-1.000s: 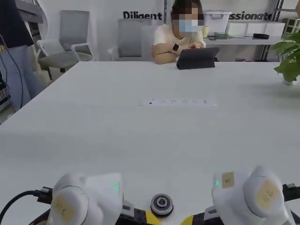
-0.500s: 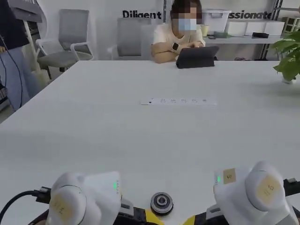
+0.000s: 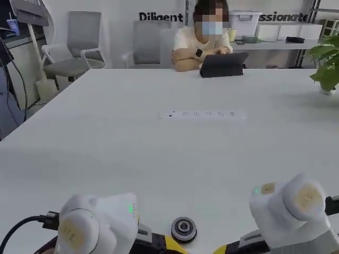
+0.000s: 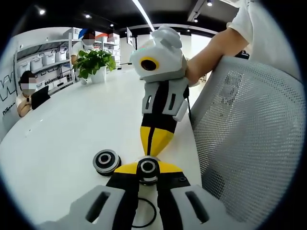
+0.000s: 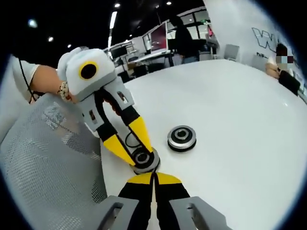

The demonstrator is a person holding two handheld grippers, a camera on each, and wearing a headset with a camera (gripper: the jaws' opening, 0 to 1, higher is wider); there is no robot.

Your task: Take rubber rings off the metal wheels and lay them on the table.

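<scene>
A small metal wheel (image 4: 147, 168) sits between the yellow tips of my left gripper (image 4: 144, 170), which is shut on it just above the white table (image 3: 159, 153). My right gripper (image 4: 153, 151) comes in from the opposite side, jaws shut, with its tip against that wheel's rim (image 5: 144, 160). Whether it pinches the rubber ring is not clear. A second wheel (image 3: 183, 228) with its dark ring lies flat on the table near both grippers. One loose black rubber ring (image 4: 145, 212) lies on the table under my left jaws.
A power strip (image 3: 201, 114) lies mid-table. At the far edge a person (image 3: 204, 42) sits with a tablet (image 3: 221, 64). A potted plant (image 3: 326, 63) stands at the right. A mesh chair back (image 4: 244, 139) is close behind the grippers.
The right gripper's housing has shifted right and slightly down. A person standing at the far left has left the picture. The wheel on the table has stayed put.
</scene>
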